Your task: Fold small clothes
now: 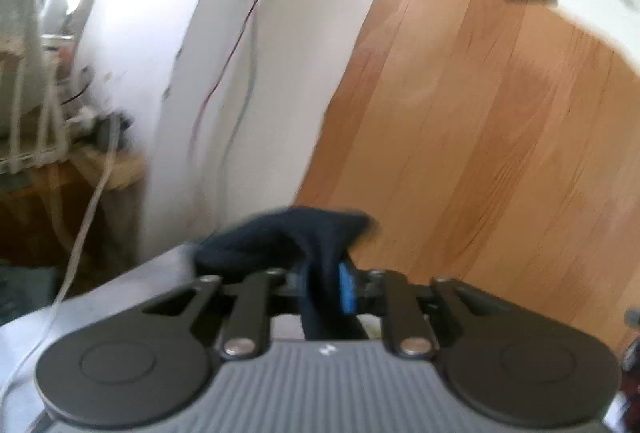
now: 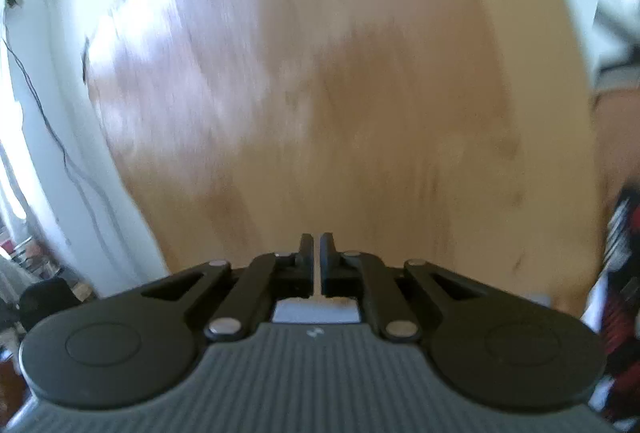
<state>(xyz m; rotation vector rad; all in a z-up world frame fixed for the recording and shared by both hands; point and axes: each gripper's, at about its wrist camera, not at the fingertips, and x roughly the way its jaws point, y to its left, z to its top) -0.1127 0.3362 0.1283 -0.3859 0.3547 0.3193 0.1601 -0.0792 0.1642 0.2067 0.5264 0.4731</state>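
Between left claw (image 1: 324, 283) fingers: dark cloth (image 1: 288, 241); tiny logo, seemingly unreadable.

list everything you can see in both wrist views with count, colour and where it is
dark cloth: one, navy, bunched between the fingers of the left gripper, above the wooden table
wooden table: one, light brown planks, fills the right of the left wrist view and the middle of the right wrist view
white wall: one, white, behind the table on the left
cables: a few, dark red and grey, hanging down the wall
side shelf: one, brown wood, far left, with blurred clutter on top
patterned fabric: one, red, black and white, right edge of the right wrist view, too blurred to name
left gripper: one, black with blue pads, closed on the cloth
right gripper: one, black, fingers together, holding nothing
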